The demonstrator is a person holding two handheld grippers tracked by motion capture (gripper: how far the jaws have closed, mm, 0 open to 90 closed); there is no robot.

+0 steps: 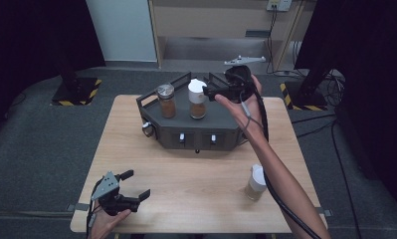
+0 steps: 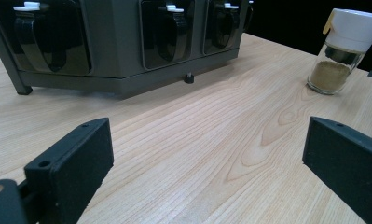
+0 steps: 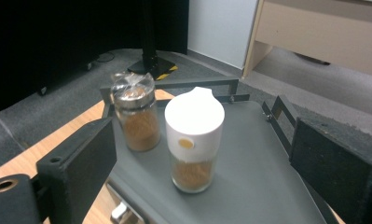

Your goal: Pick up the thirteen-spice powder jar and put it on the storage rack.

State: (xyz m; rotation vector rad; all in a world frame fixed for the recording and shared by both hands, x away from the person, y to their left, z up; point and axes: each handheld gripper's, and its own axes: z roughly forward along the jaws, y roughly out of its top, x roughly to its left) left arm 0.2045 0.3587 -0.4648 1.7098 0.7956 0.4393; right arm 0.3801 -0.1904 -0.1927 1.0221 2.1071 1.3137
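My right claw (image 1: 211, 93) is up over the dark rack (image 1: 221, 130), jaws spread wide with nothing pinched between them. The white-capped spice jar (image 3: 193, 140) stands upright on the rack's flat top straight ahead of that claw, lined up with the gap between the two jaws but a little beyond their tips, so the pads aren't on it. You can see open space on both sides of the jar in the right gripper view. It's got brownish powder in the bottom half and a small yellowish dot on the cap facing me.

Just to the left of it from the claw's side, and slightly farther away, stands a second jar with a metal lid (image 3: 136, 116), also upright and holding reddish-brown spice. The two jars are close but don't touch.

My left claw (image 1: 131, 185) sits low at the near corner of the wooden table (image 1: 186, 184), jaws wide too, holding nothing. Ahead of it and off to its right stands another white-capped jar (image 2: 344, 49), upright on the bare wood, well apart from the claw. The rack's front, with its row of little white-tipped levers (image 2: 174, 8), is across the table ahead of it on the left.
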